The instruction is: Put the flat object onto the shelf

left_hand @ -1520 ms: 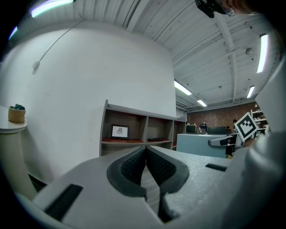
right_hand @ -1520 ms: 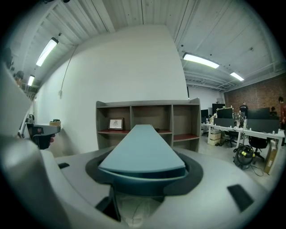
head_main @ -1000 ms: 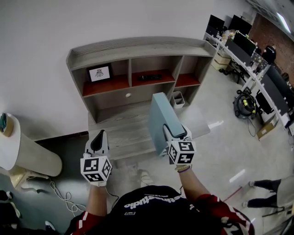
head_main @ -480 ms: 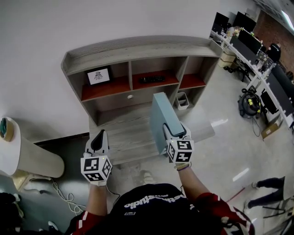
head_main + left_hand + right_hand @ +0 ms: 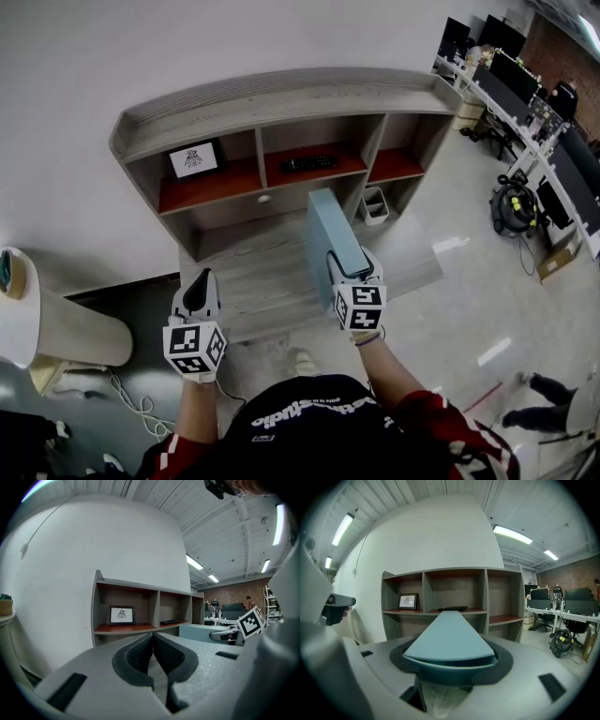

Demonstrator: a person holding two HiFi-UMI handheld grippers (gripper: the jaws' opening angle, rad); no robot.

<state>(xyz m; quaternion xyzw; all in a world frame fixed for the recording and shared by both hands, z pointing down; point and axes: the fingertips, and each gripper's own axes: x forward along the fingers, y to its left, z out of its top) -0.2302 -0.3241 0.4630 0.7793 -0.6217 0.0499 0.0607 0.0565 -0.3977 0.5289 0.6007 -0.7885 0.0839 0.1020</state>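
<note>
2 grippers are out in front of the shelf (image 5: 281,97). The right gripper (image 5: 349,270) has its jaws spread wide and clamped on the near end of the flat object (image 5: 326,230). It's a pale blue slab sticking out toward the middle compartment, held in the air and not on the shelf yet. The left gripper (image 5: 200,289) is off to the side, jaws pressed together on nothing. A framed picture (image 5: 194,160) sits in the left compartment and a remote (image 5: 308,163) in the middle one.
</note>
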